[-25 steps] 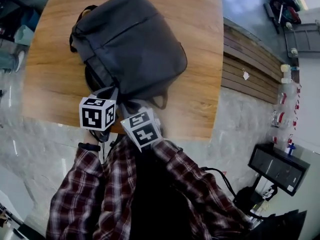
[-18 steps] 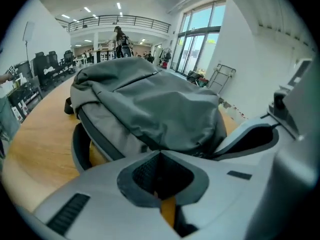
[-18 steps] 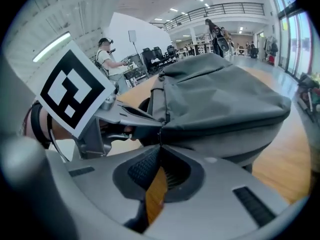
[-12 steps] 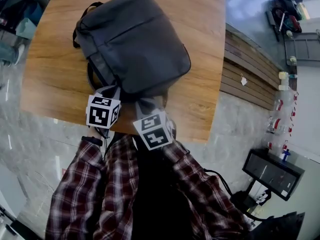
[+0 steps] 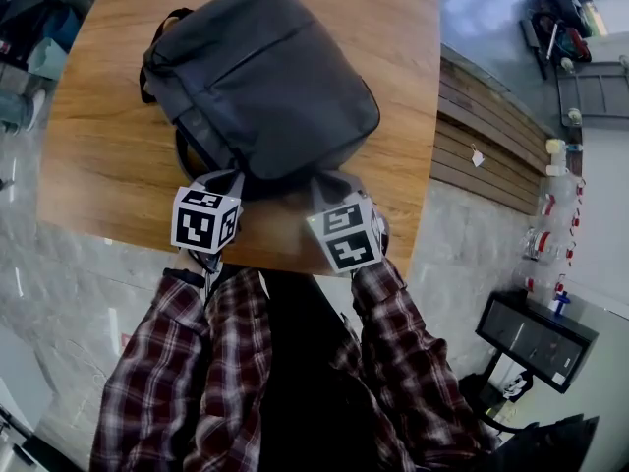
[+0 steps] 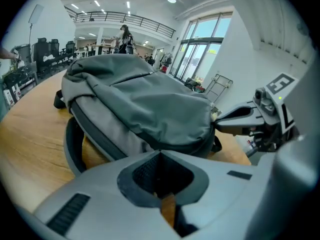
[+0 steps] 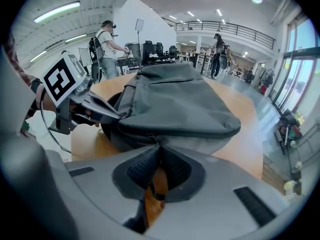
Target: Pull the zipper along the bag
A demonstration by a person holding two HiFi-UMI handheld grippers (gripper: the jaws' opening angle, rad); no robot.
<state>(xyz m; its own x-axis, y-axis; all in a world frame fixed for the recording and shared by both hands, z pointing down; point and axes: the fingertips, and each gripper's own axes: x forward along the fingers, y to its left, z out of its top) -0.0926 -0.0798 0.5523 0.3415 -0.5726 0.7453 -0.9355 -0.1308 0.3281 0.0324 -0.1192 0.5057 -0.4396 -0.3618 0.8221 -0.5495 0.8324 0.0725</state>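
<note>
Nearest, right gripper (image 7: 157, 146) is noted pinched on the zipper pull (image 7: 150, 138), jaws just eased a shade wider; the pull could be lost. Alongside, left gripper (image 6: 160, 155) is closed at the near corner of the bag (image 5: 265, 77), laid on the table (image 5: 108, 155); if poorly anchored, it could be dragged off.

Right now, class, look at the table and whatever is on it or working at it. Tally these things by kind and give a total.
backpack: 1
zipper pull: 1
wooden table: 1
grippers: 2, the left gripper and the right gripper
Total: 5
</note>
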